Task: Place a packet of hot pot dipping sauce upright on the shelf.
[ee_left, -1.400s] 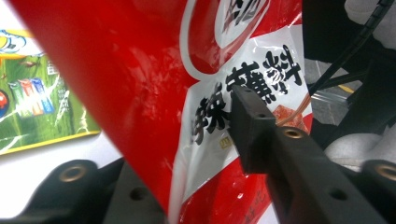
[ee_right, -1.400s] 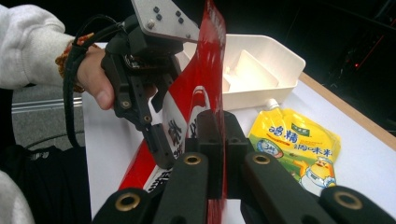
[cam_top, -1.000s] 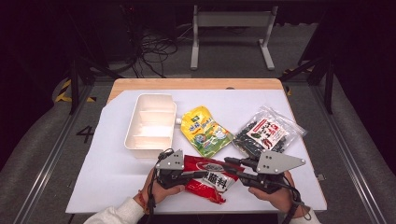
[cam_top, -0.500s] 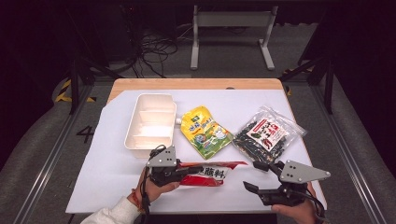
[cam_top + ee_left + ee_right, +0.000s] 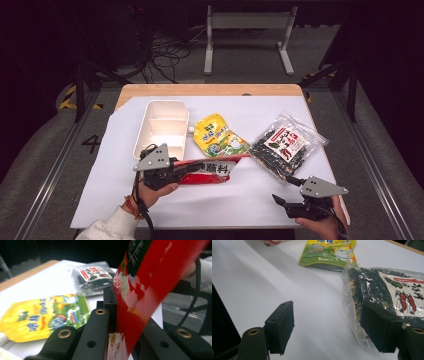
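Clearly the left gripper (image 5: 192, 168) is clamped on a red seasoning packet (image 5: 212, 171), lifted near the white divided tray (image 5: 161, 127). Far right, the right gripper (image 5: 282, 202) gapes wide, released, beside the clear seaweed bag (image 5: 282, 145).

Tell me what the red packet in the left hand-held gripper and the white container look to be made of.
Red packet: thin glossy plastic film, it seems; bright glare patches show on it in the left gripper view, and it stands out flat from the left hand-held gripper. White container: probably rigid moulded plastic, smooth and slightly shiny, with rounded corners and an inner divider.
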The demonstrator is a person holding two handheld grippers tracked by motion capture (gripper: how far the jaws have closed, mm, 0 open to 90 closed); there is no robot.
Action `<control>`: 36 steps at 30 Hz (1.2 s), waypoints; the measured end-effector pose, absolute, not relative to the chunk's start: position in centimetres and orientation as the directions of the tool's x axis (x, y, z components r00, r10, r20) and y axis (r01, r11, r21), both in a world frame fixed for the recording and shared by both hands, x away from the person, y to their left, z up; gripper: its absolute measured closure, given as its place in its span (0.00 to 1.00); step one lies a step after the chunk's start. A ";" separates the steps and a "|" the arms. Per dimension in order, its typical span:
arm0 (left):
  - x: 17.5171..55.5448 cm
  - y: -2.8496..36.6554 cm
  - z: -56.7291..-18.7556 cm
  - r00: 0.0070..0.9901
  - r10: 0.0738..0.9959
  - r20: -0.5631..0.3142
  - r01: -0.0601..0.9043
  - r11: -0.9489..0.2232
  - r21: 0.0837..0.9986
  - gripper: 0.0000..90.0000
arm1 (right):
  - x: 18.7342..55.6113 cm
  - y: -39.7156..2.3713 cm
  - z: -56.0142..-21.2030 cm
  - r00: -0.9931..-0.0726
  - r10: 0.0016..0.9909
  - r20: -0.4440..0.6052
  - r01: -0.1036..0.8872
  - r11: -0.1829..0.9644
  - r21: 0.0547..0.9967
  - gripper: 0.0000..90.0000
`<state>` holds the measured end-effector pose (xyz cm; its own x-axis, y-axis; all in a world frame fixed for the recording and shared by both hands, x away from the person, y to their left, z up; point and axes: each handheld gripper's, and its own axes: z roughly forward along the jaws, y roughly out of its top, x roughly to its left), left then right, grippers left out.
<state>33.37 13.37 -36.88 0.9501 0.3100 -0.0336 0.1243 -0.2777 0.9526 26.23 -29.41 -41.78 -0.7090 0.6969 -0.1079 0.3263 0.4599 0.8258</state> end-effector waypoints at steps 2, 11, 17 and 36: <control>33.5 13.9 -36.5 0.945 0.325 -0.034 0.124 -0.261 0.957 1.00 | 26.3 -29.5 -41.7 -0.705 0.702 -0.103 0.326 0.450 0.832 0.30; 34.4 16.4 -34.6 0.921 0.389 0.010 0.088 -0.234 0.968 1.00 | 26.3 -29.3 -42.0 -0.711 0.698 -0.086 0.333 0.442 0.833 0.29; 35.7 18.2 -32.9 0.899 0.436 0.037 0.072 -0.232 0.970 1.00 | 26.5 -28.6 -42.5 -0.733 0.677 -0.068 0.346 0.457 0.819 0.30; 44.3 21.3 -32.3 0.861 0.502 0.085 0.083 -0.303 0.949 1.00 | 25.5 -27.8 -43.6 -0.701 0.713 -0.029 0.410 0.436 0.801 0.30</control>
<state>44.27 21.35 -32.33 0.8609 0.5015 0.0850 0.0827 -0.3029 0.9494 25.54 -27.84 -43.62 -0.7008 0.7128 -0.0295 0.4099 0.4362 0.8011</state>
